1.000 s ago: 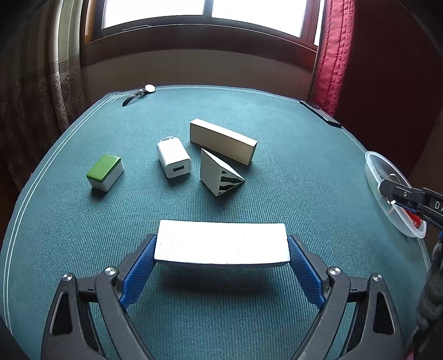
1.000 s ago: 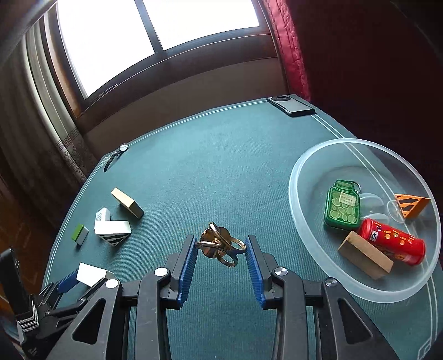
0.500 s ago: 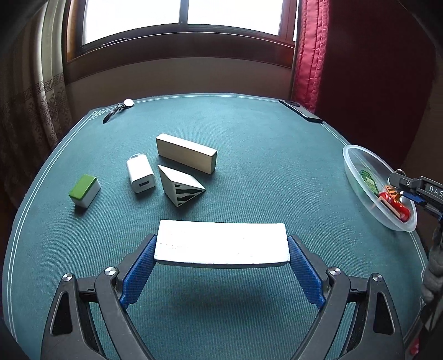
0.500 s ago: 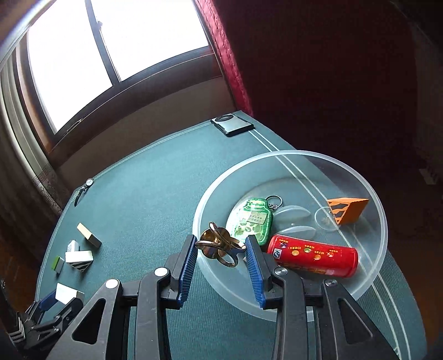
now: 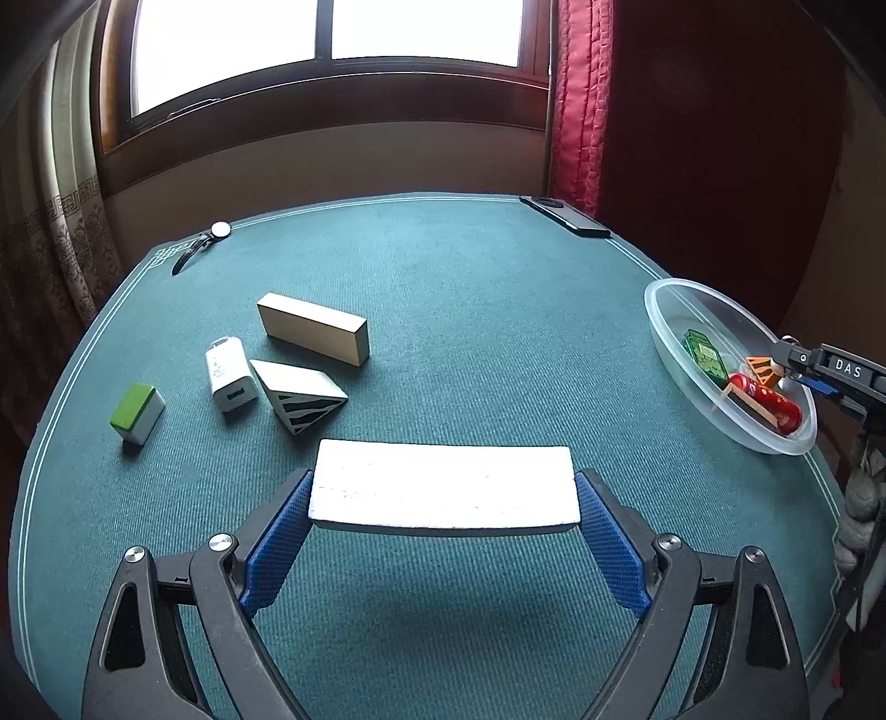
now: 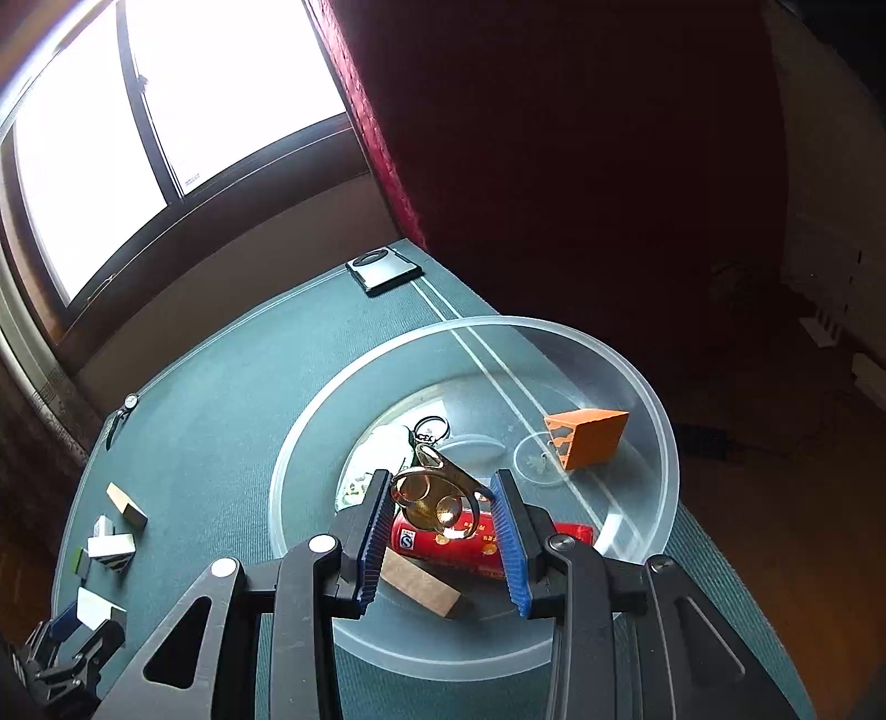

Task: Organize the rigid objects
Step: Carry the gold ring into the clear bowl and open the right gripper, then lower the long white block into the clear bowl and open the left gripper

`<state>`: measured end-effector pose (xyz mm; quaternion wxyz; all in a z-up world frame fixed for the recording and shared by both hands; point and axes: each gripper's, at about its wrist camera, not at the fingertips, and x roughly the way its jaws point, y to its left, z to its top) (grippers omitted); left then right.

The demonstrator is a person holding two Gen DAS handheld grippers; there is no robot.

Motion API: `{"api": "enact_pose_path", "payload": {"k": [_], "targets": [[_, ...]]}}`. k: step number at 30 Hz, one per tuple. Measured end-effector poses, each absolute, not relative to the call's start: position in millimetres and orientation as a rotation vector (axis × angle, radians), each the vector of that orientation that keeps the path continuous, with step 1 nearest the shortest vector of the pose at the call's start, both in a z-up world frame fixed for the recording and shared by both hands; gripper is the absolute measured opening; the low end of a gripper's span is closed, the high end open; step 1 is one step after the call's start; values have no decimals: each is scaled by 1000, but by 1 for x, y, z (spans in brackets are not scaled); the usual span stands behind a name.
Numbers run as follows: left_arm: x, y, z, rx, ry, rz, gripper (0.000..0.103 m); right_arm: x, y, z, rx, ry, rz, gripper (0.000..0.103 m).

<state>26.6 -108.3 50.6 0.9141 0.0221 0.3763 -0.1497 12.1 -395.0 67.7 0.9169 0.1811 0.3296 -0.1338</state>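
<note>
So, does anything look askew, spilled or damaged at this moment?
Nothing damaged or spilled. The one oddity: the brass ring puzzle hangs tilted between the right gripper pads over the clear bowl, seemingly loose.

A round table covered in teal felt with a thin pale border line fills the lower part of both views. Behind it, at twelve o'clock in the left wrist view, a wide window in a dark wooden frame glares white with daylight above a beige wall. A patterned beige curtain hangs at nine o'clock, a red quilted curtain at one o'clock. To the right the room falls into deep shadow; in the right wrist view a dim brown floor shows at three o'clock.
</note>
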Motion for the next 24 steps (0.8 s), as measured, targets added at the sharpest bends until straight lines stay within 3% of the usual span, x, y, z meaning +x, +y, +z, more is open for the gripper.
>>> {"api": "enact_pose_path", "payload": {"k": [5, 24], "targets": [[27, -121, 55, 65, 770, -326, 92, 8, -413, 65, 410, 661, -317, 53], [45, -216, 81, 167, 715, -495, 92, -30, -417, 66, 329, 581, -395, 57]]}}
